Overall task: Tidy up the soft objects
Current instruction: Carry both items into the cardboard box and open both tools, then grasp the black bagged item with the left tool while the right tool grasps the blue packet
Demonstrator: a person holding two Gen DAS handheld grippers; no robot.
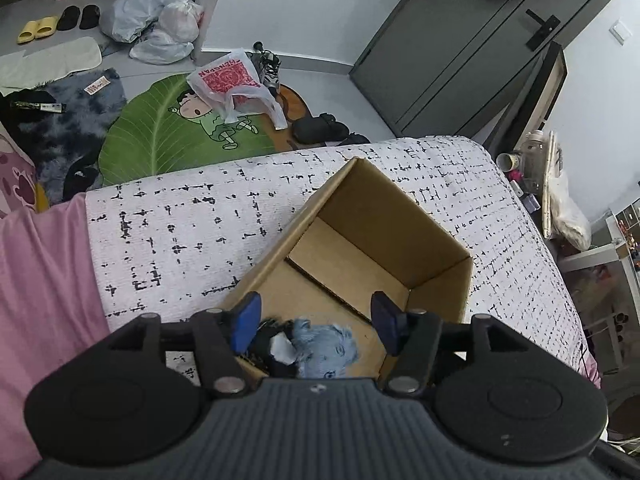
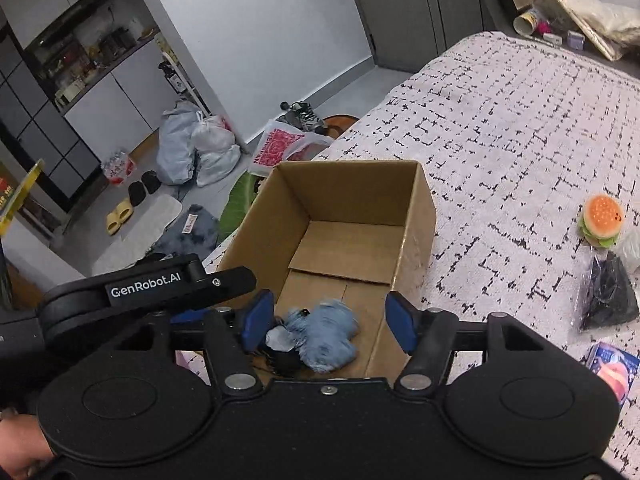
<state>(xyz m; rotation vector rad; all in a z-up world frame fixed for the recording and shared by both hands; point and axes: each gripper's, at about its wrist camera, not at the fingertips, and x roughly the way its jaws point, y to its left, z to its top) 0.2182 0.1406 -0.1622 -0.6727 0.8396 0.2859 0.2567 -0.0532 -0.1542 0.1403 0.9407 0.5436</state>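
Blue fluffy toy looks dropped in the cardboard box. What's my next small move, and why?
Probably lift the right gripper clear and swing it toward the burger-shaped plush on the speckled bedcover. Both grippers stand open over the open cardboard box, the fluffy blue toy lies loose on its floor, and the burger plush remains outside.

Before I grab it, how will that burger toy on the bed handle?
The burger looks plush, so probably light and squashy under the fingers. It sits tilted on the bedspread beside a clear bag, so a push may tip it over.
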